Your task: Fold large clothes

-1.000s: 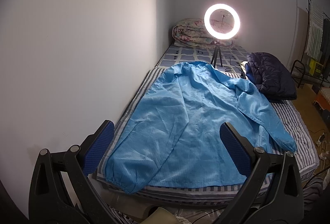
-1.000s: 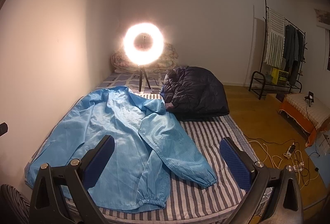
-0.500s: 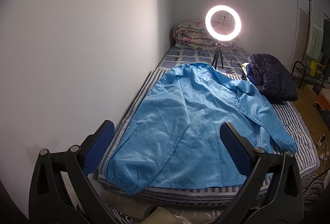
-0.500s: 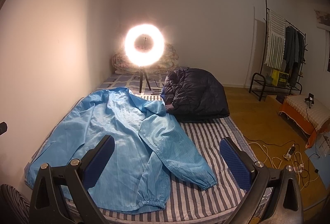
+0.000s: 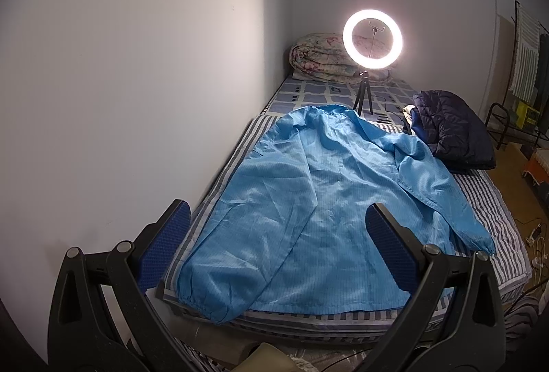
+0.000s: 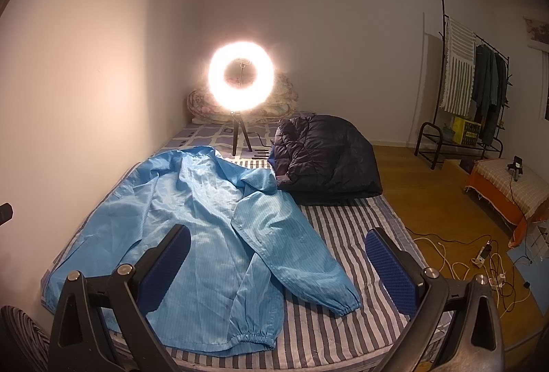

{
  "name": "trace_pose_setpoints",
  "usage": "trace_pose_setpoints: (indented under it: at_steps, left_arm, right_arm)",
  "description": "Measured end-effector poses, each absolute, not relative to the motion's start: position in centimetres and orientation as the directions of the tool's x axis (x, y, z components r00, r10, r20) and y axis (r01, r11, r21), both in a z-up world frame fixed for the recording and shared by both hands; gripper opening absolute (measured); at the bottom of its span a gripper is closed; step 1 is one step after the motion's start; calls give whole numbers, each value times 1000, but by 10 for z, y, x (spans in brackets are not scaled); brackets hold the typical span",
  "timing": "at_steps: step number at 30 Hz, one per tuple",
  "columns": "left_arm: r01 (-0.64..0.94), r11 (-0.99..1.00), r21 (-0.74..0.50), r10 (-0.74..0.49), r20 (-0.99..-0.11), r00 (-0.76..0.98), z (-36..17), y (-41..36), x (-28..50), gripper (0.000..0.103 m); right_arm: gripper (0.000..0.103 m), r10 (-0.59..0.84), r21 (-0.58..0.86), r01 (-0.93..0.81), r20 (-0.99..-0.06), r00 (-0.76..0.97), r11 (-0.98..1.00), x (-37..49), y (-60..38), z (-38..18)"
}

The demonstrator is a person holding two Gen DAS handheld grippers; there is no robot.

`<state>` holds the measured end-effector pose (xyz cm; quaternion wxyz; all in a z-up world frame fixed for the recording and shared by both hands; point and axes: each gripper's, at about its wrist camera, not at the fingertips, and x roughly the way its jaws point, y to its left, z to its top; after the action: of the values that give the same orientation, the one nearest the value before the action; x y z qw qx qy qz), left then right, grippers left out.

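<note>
- Where the bed (image 5: pixel 487 197) runs along the left wall, we record a striped mattress cover on its near part and a blue-and-white patterned sheet (image 5: pixel 319 96) at the far end.
- Blue jacket (image 5: pixel 326 200): lies spread flat on the striped cover, collar toward the far end, hem at the near edge; one sleeve lies along the wall side with its elastic cuff at the near corner, the other angles out across the stripes toward the open side of the bed.
- Dark quilted jacket (image 6: pixel 326 159): bundled on the bed's open side, just beyond the blue jacket's shoulder; whether the two touch we cannot tell.
- Ring light (image 5: pixel 372 39): lit, upright on a small tripod standing on the patterned sheet, just past the blue jacket's collar.
- Rolled floral quilt (image 5: pixel 319 58): at the head of the bed, against the far wall, behind the ring light.
- Left gripper (image 5: pixel 278 245): our jaws are spread wide with nothing between them, held above the near end of the bed, over the hem area.
- Right gripper (image 6: pixel 278 265): our jaws likewise parted and empty, above the near edge, apart from the cloth.
- Walls: plain and pale, meeting in a corner behind the quilt.
- Floor (image 6: pixel 429 200): yellowish-brown, with white cables and a power strip (image 6: pixel 483 253) lying loose.
- Clothes rack (image 6: pixel 463 97): black metal, against the far wall, hung with a striped cloth and dark garments.
- Low seat (image 6: pixel 507 190): orange-sided, checked top, at the right.
</note>
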<state>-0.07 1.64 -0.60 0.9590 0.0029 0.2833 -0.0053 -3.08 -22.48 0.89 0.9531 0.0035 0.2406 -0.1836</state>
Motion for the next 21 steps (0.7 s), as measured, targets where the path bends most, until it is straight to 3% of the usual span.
trace_pose_setpoints:
  at_steps: [21]
  left_arm:
    - [10,1000,21,3,-538,843,-6,34,-6,103]
  right_arm:
    - [103,-300,-66,302,-434,850,951,-20,-209,16]
